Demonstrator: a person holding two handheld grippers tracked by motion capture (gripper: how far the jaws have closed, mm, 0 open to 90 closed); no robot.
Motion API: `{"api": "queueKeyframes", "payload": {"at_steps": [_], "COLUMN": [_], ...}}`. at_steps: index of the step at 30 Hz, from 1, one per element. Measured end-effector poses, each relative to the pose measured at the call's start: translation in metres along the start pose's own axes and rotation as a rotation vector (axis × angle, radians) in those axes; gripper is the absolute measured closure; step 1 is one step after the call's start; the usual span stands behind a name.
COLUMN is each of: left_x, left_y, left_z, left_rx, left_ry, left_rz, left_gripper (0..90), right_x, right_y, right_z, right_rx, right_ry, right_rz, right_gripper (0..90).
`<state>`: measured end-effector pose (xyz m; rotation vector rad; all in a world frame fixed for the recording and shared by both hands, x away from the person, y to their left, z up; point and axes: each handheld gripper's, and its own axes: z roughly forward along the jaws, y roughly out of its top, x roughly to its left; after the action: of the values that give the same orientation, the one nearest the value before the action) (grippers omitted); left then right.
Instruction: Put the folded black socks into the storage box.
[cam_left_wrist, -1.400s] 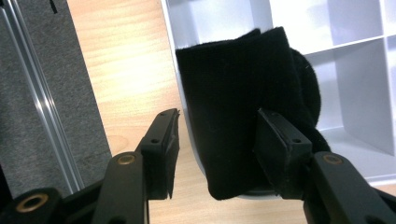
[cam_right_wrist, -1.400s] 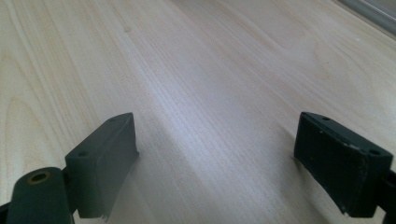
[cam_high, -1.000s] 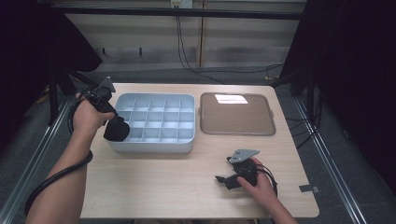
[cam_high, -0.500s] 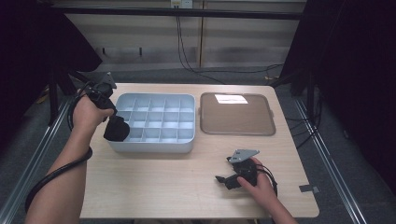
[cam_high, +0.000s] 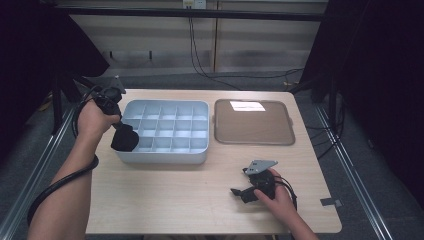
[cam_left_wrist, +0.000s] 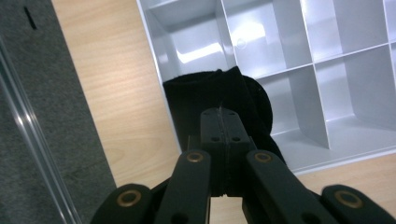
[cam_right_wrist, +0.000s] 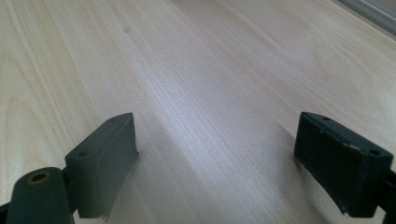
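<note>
At the tray's near-left corner, the left gripper (cam_left_wrist: 219, 122) is pinching a black cloth (cam_left_wrist: 212, 100).
Its jaws have just been closing on the cloth hanging over the grey divided tray (cam_high: 165, 112); the right gripper (cam_right_wrist: 219, 158) is resting wide open on the table (cam_high: 165, 200).

Left gripper (cam_left_wrist: 219, 116) jaws just closed onto black cloth (cam_left_wrist: 210, 98) at organiser's edge.

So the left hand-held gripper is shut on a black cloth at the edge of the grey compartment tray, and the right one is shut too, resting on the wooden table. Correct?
Not quite. The right hand-held gripper is open: the right gripper view shows its jaws wide apart over the bare wooden table. The left hand-held gripper is indeed shut on the black cloth at the grey compartment tray.
</note>
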<state>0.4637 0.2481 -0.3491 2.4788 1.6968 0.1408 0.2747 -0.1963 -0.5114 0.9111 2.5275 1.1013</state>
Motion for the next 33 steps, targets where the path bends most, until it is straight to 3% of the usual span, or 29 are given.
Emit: {"api": "queueKeyframes", "payload": {"at_steps": [13, 14, 15, 23, 28, 33], "left_x": [0.000, -0.001, 0.000, 0.000, -0.004, -0.003], "left_y": [0.002, 0.002, 0.002, -0.001, -0.001, -0.003], "left_z": [0.011, 0.012, 0.013, 0.033, 0.046, 0.050], "left_rx": [0.018, 0.016, 0.021, 0.038, 0.065, 0.066], "left_ry": [0.009, 0.007, 0.008, -0.002, 0.003, 0.000], "left_rz": [0.012, 0.000, 0.015, 0.008, 0.030, 0.027], "left_gripper": [90.0, 90.0, 90.0, 90.0, 90.0, 90.0], "right_x": [0.000, 0.000, 0.000, 0.000, 0.000, 0.000], "right_y": [0.000, 0.000, 0.000, 0.000, 0.000, 0.000], "right_z": [0.000, 0.000, 0.000, 0.000, 0.000, 0.000], "right_rx": [0.000, 0.000, 0.000, 0.000, 0.000, 0.000], "right_ry": [0.000, 0.000, 0.000, 0.000, 0.000, 0.000], "right_rz": [-0.001, -0.001, -0.001, -0.001, 0.000, 0.000], "right_gripper": [12.6, 12.6, 12.6, 12.6, 12.6, 12.6]}}
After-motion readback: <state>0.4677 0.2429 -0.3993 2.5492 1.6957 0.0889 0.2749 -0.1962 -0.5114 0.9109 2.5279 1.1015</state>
